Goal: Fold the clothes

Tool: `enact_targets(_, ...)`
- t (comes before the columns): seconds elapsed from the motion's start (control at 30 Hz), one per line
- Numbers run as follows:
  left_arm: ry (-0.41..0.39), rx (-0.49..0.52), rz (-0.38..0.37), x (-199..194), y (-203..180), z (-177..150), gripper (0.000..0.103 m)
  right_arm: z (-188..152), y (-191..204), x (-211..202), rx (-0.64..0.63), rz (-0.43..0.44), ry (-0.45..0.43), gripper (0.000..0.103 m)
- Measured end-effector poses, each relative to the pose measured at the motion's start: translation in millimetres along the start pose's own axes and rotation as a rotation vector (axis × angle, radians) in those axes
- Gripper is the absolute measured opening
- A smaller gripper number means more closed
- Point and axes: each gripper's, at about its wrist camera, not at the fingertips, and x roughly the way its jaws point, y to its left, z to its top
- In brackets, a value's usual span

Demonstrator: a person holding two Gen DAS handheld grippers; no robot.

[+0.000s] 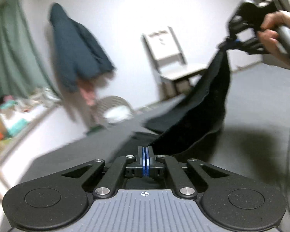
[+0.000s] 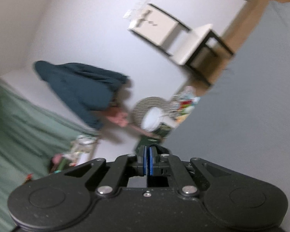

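Starting with the left wrist view: the left gripper [image 1: 146, 150] has its jaws pressed together, and the edge of the black garment [image 1: 199, 114] runs right up to the tips, so it looks pinched there — the exact contact is hard to make out. From there the cloth sweeps up and to the right, hanging in a slack curve above the grey surface [image 1: 261, 100], with part of it lying on that surface farther back. At the top right a hand [image 1: 274, 32] holds the right gripper [image 1: 229, 43], which has a bunched corner of the same garment clamped in its tips. Behind all that, pretty blurry: a dark teal jacket [image 1: 77, 48] hanging on the white wall, a pale chair [image 1: 170, 52] and a green curtain [image 1: 7, 54].

Right wrist view is tilted hard. The jaws are closed here too, blue pads together, with a bit of dark cloth just past the tips — mostly hidden though. Same teal jacket, chair and curtain show in the background, all smeared.
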Motion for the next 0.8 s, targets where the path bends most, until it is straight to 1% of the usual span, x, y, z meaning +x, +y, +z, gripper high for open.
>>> enact_targets(0.03, 0.002, -0.03, 0.013, -5.6, 8.6, 0.9, 0.001, -1.3, 7.3, -4.5, -0.006, 0.024, -0.001, 0.006)
enact_targets(0.07, 0.008, -0.039, 0.027, -11.2, 14.7, 0.9, 0.001, -2.7, 14.5, -9.1, -0.012, 0.048, -0.002, 0.006)
enact_targets(0.17, 0.022, 0.057, 0.1, -30.8, 17.3, 2.5, 0.001, -8.2, 34.8, -25.4, -0.034, 0.12, -0.007, 0.006)
enact_targets(0.27, 0.051, 0.202, 0.163, -55.3, 11.8, 7.6, 0.001, -15.8, 52.4, -46.8, -0.043, 0.189, -0.01, 0.006)
enact_targets(0.4, 0.07, 0.368, 0.204, -88.8, 4.5, 17.5, 0.001, -23.6, 70.1, -79.5, -0.036, 0.258, -0.036, 0.006)
enact_targets(0.5, 0.07, 0.449, 0.217, -113.2, 1.9, 29.5, 0.001, -24.9, 80.7, -102.9, -0.024, 0.313, -0.031, 0.006)
enact_targets(0.57, 0.065, 0.479, 0.224, -123.0, 2.5, 44.2, 0.001, -23.7, 86.7, -113.7, -0.021, 0.346, -0.031, 0.006)
enact_targets(0.67, 0.052, 0.498, 0.23, -141.3, 11.1, 62.6, 0.001, -19.9, 100.9, -122.1, -0.028, 0.37, -0.032, 0.006)
enact_targets(0.73, 0.045, 0.503, 0.235, -142.6, 22.2, 75.7, 0.001, -16.9, 110.9, -115.6, -0.035, 0.365, -0.031, 0.006)
enact_targets(0.8, 0.045, 0.51, 0.242, -135.0, 34.8, 87.6, 0.001, -13.7, 122.4, -99.0, -0.048, 0.336, -0.021, 0.006)
